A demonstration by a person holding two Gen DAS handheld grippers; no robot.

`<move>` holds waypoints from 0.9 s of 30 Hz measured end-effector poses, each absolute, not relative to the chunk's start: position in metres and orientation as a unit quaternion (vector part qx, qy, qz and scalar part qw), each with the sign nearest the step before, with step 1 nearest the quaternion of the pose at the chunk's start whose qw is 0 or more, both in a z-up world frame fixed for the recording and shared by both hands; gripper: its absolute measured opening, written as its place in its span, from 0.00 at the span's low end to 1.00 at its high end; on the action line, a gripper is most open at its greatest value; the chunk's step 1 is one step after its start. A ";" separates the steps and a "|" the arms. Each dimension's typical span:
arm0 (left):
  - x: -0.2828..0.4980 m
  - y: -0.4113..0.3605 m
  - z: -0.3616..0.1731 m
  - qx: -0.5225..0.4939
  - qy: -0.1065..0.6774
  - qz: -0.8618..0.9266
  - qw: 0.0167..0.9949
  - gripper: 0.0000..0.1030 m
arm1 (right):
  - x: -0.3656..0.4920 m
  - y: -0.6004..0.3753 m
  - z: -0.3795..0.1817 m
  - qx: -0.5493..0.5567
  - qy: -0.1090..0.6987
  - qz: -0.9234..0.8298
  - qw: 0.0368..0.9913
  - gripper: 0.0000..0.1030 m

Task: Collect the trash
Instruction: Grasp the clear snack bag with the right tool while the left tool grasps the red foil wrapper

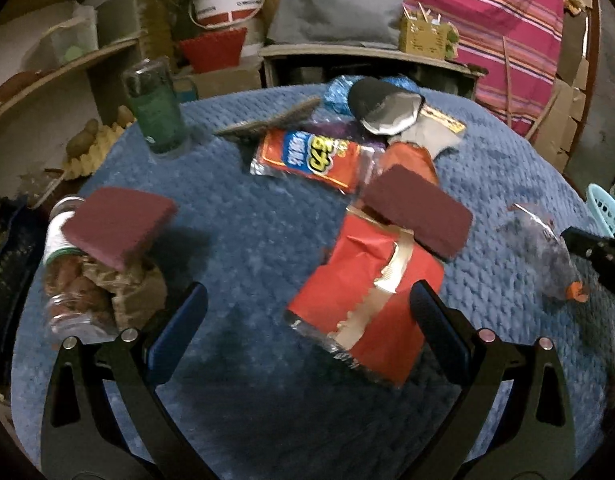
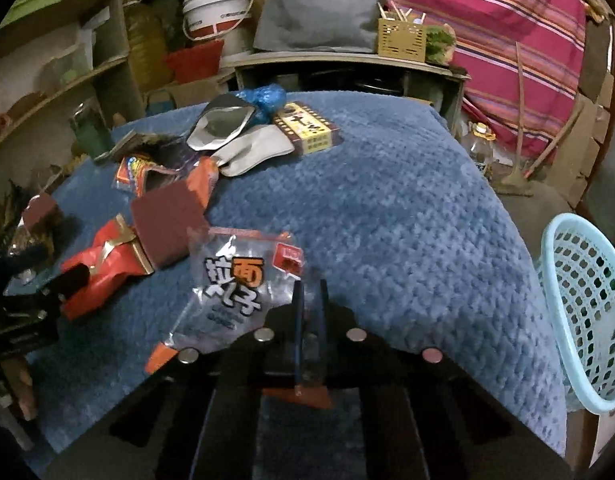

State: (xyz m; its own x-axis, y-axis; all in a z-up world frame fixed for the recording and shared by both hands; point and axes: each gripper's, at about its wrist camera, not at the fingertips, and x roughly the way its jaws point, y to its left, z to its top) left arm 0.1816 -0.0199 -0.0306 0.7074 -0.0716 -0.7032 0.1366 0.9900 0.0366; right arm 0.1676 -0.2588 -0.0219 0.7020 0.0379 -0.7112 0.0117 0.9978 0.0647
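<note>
Trash lies on a blue knitted cover [image 2: 387, 220]. My left gripper [image 1: 307, 292] is open, its fingers either side of the near end of a red and gold wrapper [image 1: 363, 280], not touching it. A maroon sponge block [image 1: 419, 216] rests on that wrapper's far end. An orange snack wrapper [image 1: 307, 156] lies beyond. My right gripper [image 2: 309, 284] is shut on the edge of a clear noodle bag [image 2: 235, 292] with orange corners. That clear noodle bag [image 1: 543, 248] also shows at the right of the left wrist view.
A light blue mesh basket [image 2: 579, 312] stands off the right edge. A yellow box [image 2: 307, 128], silver pouch [image 2: 223, 124] and blue plastic [image 2: 267, 96] lie at the back. A green glass jar [image 1: 157, 112], a second sponge [image 1: 115, 228] and a plastic jar [image 1: 67, 280] sit left.
</note>
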 end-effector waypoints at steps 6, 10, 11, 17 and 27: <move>0.188 -0.028 -0.035 0.043 0.391 -0.089 0.915 0.76 | 0.165 -0.270 -0.019 0.043 0.382 0.001 0.923 0.08; 0.189 -0.030 -0.037 0.027 0.405 -0.113 0.907 0.54 | 0.161 -0.276 -0.017 0.051 0.378 -0.007 0.924 0.57; 0.188 -0.030 -0.036 0.026 0.404 -0.114 0.907 0.45 | 0.159 -0.277 -0.015 0.055 0.372 -0.012 0.927 0.70; 0.186 -0.026 -0.032 0.018 0.405 -0.112 0.907 0.12 | 0.152 -0.270 -0.008 0.055 0.362 -0.003 0.931 0.70; 0.170 -0.012 0.000 0.023 0.371 -0.080 0.925 0.07 | 0.141 -0.257 0.002 0.040 0.354 -0.007 0.934 0.70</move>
State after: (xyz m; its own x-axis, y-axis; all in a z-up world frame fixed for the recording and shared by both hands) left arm 0.1700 -0.0115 -0.0002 0.7118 -0.1309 -0.6901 0.1647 0.9862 -0.0171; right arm 0.1408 -0.2569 0.0021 0.7497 0.0158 -0.6616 0.0415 0.9966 0.0708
